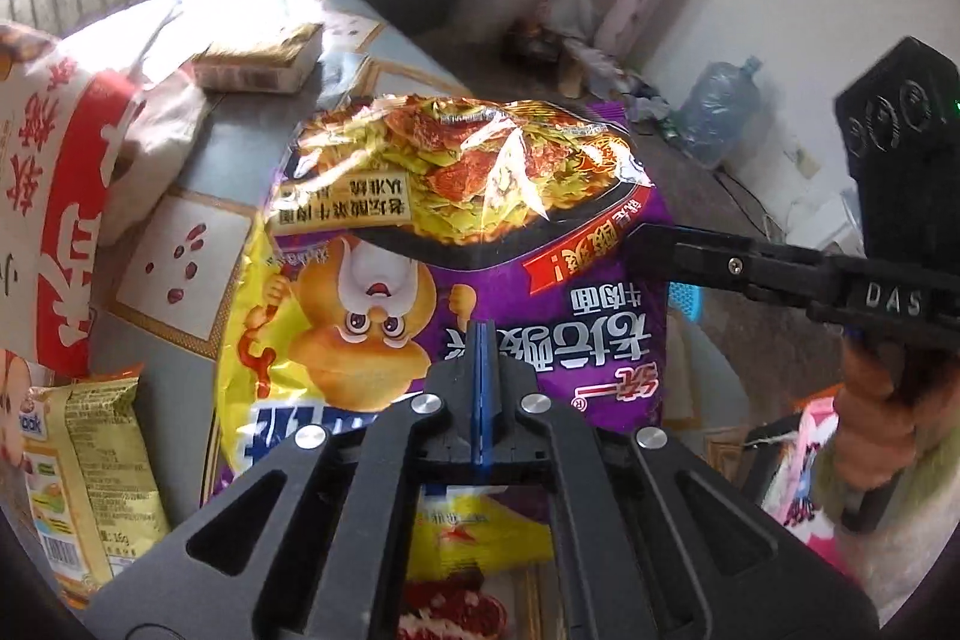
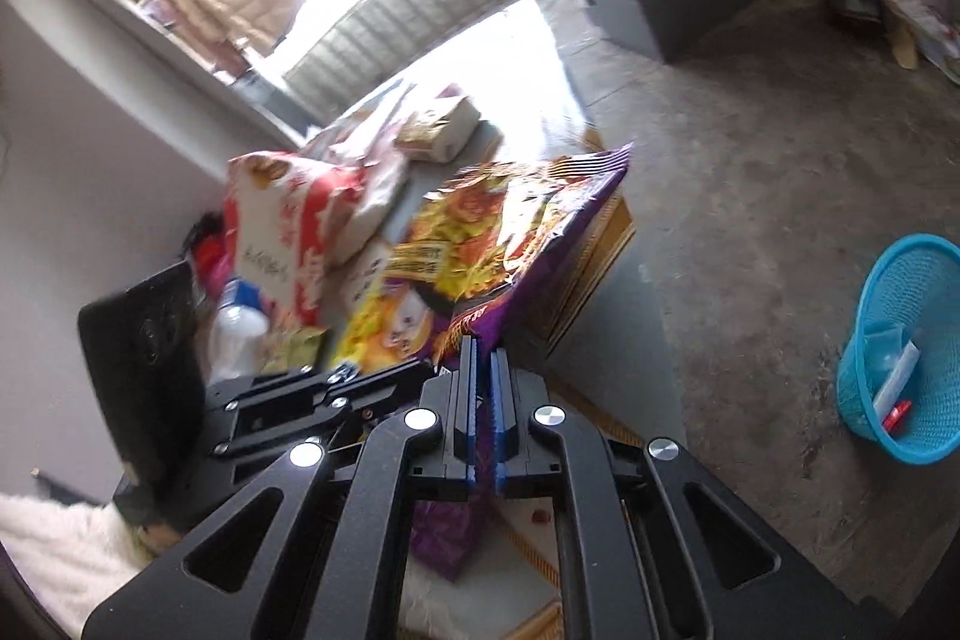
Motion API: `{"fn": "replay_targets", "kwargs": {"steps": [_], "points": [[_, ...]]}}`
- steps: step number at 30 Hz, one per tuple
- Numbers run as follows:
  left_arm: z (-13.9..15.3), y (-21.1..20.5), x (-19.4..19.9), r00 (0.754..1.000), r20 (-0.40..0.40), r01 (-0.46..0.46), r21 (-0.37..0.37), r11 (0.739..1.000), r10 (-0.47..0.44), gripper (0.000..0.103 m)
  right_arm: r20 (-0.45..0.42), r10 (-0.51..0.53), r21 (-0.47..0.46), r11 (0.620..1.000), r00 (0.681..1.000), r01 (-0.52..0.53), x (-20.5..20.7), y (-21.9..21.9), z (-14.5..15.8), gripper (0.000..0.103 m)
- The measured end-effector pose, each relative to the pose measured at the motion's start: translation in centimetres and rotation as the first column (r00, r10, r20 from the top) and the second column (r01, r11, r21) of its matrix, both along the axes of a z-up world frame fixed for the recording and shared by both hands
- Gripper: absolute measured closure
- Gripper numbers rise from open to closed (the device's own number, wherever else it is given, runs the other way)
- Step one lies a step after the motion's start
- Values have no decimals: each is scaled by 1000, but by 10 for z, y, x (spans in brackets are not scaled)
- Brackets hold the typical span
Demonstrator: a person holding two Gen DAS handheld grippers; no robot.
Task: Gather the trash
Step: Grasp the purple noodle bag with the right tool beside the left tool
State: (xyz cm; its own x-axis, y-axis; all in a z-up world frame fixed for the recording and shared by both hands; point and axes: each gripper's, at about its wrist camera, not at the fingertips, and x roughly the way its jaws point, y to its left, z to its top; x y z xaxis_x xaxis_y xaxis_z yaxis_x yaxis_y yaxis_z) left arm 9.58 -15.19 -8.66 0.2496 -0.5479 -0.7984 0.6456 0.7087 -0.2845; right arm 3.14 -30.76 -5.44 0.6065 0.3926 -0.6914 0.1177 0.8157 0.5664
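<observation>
noodle bag (image 1: 474, 244) pinched by left tool (image 1: 483, 340).

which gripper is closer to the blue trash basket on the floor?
Right. The right gripper sits at the noodle bag's floor-side edge, nearer the blue basket. The left gripper works mid-bag, farther from it.

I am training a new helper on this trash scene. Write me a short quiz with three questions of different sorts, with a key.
1. True or false: the blue mesh basket is empty.
2. What is the main colour around the cartoon on the noodle bag? A purple, B green, C white.
3. Are the jaws of the left gripper open or shut?
Key: 1 false, wrappers lie inside; 2 A; 3 shut.
</observation>
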Motion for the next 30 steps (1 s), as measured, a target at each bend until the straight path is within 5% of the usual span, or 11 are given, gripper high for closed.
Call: {"fn": "replay_targets", "kwargs": {"steps": [7, 12, 17, 24, 30], "points": [[-8, 6, 0, 1000, 8, -21, -19, 1000, 21, 103, -50, -78, -42, 996, 996, 76, -15, 11, -12, 91], [-7, 6, -3, 999, 18, -26, -23, 999, 26, 103, -62, -112, 9, 994, 992, 113, -28, 14, -19, 71], [-6, 12, -6, 999, 6, -36, -34, 999, 37, 103, -75, -133, 19, 991, 988, 135, -30, 20, -29, 71], [-4, 20, -7, 998, -65, -24, -60, 998, 21, 103, -40, -185, -38, 982, 982, 183, -13, 10, -28, 92], [-2, 19, -22, 999, -49, 13, -59, 998, -16, 103, -38, -194, -43, 980, 980, 192, 3, 9, -28, 89]]}}
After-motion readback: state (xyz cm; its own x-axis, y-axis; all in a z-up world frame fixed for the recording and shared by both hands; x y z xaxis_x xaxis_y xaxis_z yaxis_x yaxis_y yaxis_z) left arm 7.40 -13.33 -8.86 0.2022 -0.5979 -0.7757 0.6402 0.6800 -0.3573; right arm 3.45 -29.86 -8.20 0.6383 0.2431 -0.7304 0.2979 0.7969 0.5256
